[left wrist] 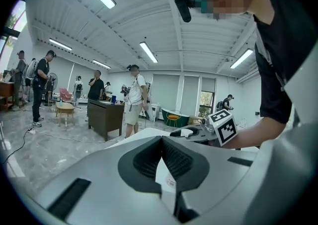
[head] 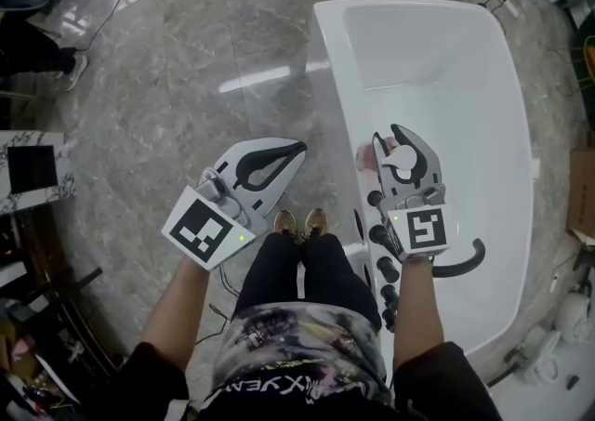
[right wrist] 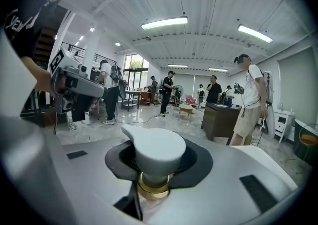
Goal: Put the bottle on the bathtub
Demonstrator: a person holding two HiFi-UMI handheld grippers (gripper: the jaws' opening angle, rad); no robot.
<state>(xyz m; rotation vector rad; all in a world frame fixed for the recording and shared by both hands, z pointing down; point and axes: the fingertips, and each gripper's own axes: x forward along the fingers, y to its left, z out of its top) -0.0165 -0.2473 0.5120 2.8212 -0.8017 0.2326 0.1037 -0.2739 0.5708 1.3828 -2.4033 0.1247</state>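
Right gripper (head: 402, 136) clamps a white-capped pump bottle (right wrist: 154, 150) over the left rim of the white bathtub (head: 327, 66); left gripper (head: 296, 147) closed, empty, above open grey marble floor (head: 186, 57).

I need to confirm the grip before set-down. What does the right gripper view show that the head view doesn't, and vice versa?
Right gripper view only: the bottle close up, its gold collar set between the fingers. Head view only: the basin of the bathtub beneath the right gripper, and the person's shoes. Both: the right gripper, the bottle and the left gripper.
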